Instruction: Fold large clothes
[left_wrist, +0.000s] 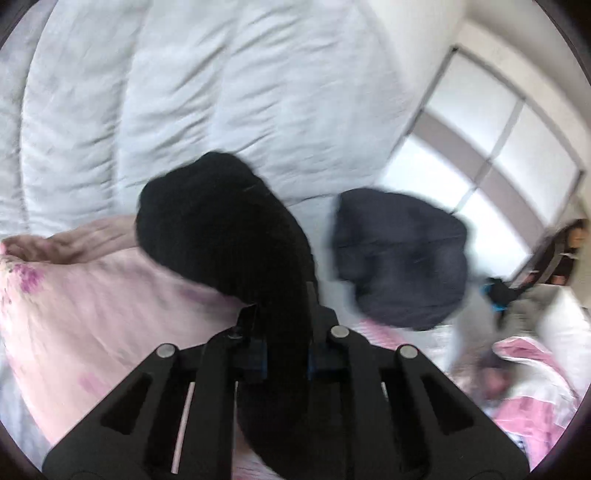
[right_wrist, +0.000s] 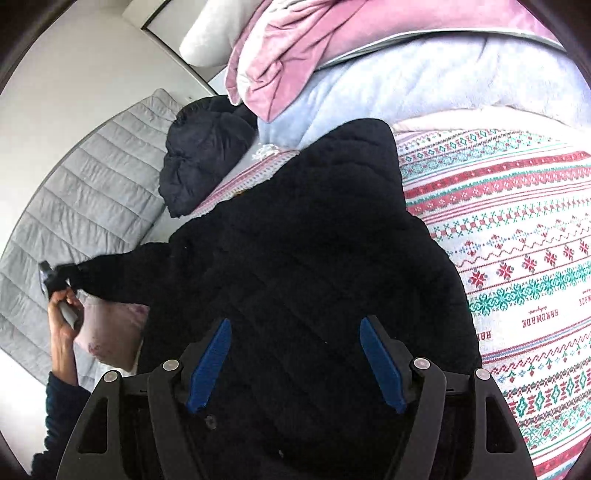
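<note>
A black quilted jacket (right_wrist: 314, 258) lies spread on a bed, over a knitted-pattern blanket (right_wrist: 517, 240) with red and green bands. The left gripper (left_wrist: 282, 314) is clamped narrowly on the jacket's sleeve (left_wrist: 229, 229), which hangs lifted above a pink floral pillow (left_wrist: 92, 295); a hand (right_wrist: 62, 314) holds this gripper at the jacket's left side. The right gripper (right_wrist: 295, 354) hovers over the jacket's body, its blue pads (right_wrist: 210, 365) wide apart and gripping nothing. A dark navy garment (right_wrist: 199, 158) sits bunched just beyond the jacket, near a grey quilted mattress cover (right_wrist: 92, 192).
</note>
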